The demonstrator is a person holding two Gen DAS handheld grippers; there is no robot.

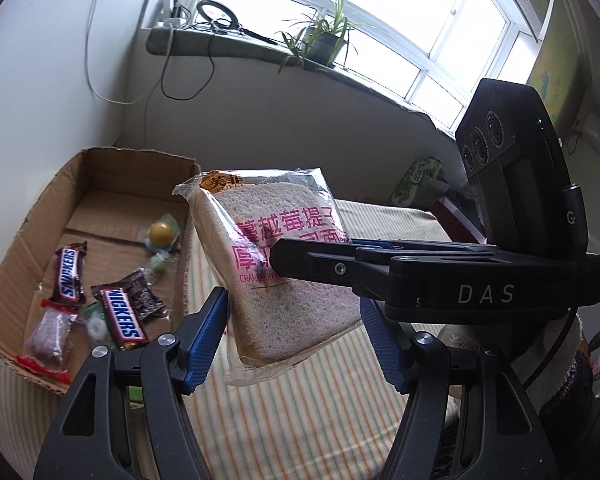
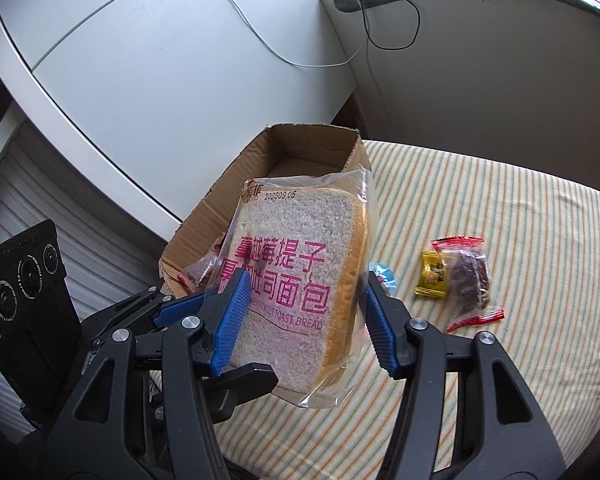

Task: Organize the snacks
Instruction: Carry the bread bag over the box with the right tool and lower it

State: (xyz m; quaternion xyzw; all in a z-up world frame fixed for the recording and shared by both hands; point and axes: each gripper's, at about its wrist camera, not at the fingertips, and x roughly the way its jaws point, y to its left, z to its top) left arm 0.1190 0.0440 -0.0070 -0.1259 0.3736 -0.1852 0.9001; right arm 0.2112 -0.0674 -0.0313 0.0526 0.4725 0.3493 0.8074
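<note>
Both grippers meet at the clear-wrapped slice of white toast bread with pink lettering (image 2: 300, 280), held upright in the air above the striped bedspread (image 2: 480, 208). Its lower part sits between the right gripper (image 2: 300, 320) and its blue pads, which seem to pinch it. Spread wide, the left gripper (image 1: 292, 336) flanks the packet. Beside it stands the open brown cardboard box (image 1: 28, 240), holding two Snickers bars (image 1: 70, 276).
</note>
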